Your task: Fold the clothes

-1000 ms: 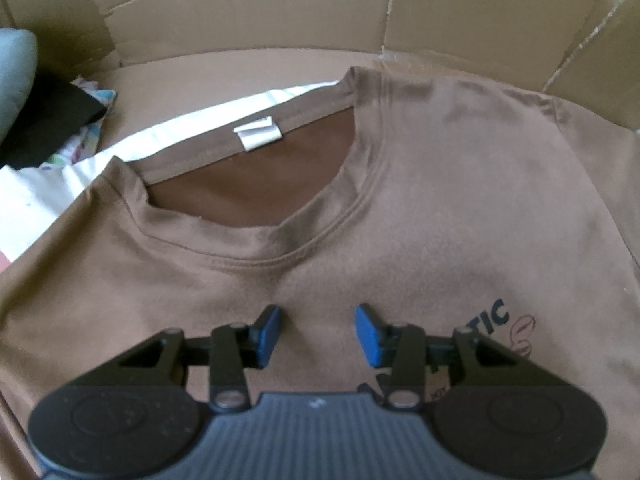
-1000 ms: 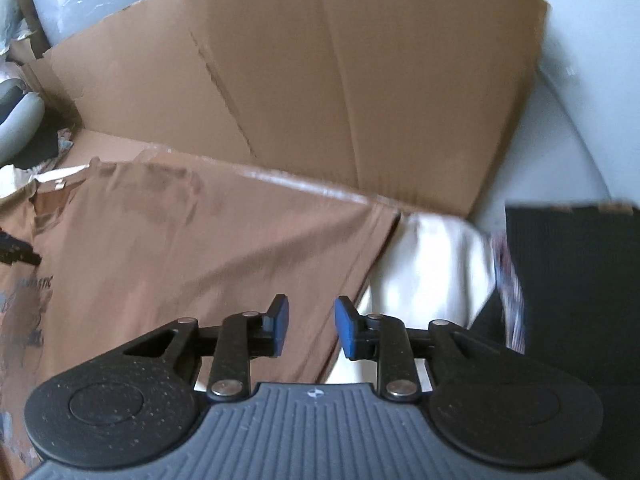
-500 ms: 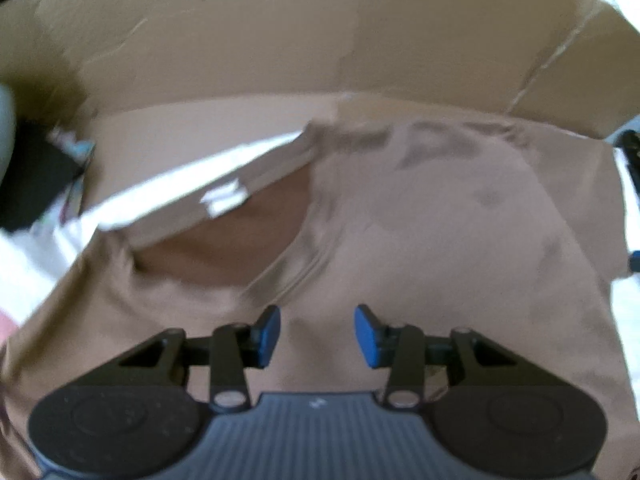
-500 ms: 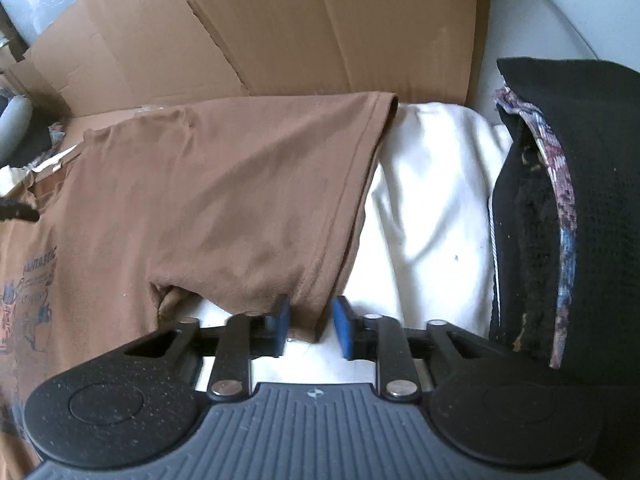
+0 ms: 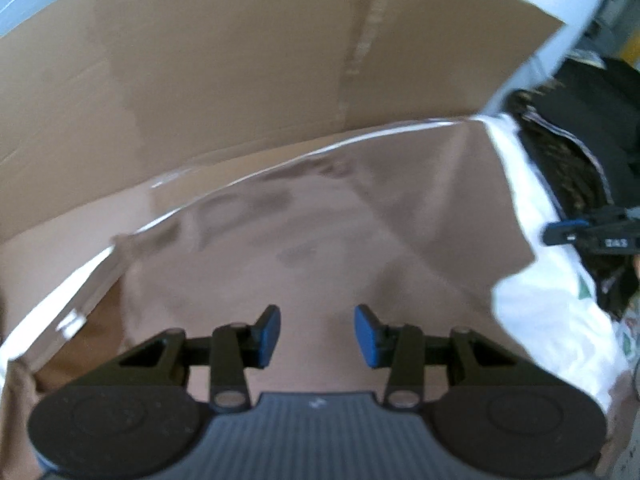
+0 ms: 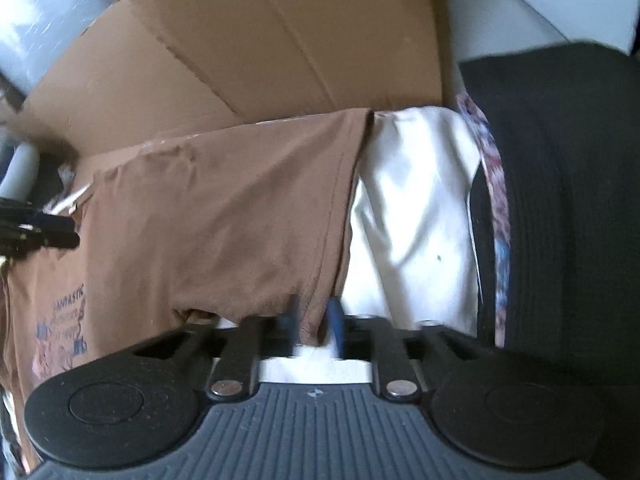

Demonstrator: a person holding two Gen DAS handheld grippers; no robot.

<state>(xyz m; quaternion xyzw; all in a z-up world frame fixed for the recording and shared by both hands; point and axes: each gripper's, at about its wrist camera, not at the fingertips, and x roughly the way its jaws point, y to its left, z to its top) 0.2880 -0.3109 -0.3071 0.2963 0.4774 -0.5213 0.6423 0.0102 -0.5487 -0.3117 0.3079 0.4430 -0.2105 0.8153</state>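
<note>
**Fig. Brown T-shirt spread for folding, right sleeve hem between my opening right gripper; risks and gripper states by view.**

Left wrist view: I see my left gripper [image 5: 317, 330] part-open and empty above the chest of the brown T-shirt [image 5: 320, 232], touching nothing I can make out; the frame is blurred, and the risk, as I judge it, is closing on both layers or missing the shoulder seam. The shirt lies on a white cloth [image 5: 532, 320] before the cardboard [image 5: 240, 80].

Right wrist view: my right gripper [image 6: 314, 326] has the sleeve hem of the shirt between its blue pads [image 6: 335, 322], the jaws opening; I judge the hem may slip out, spoiling the fold, or the white cloth beneath may be pinched too. A dark garment [image 6: 560, 200] lies just beside.
</note>
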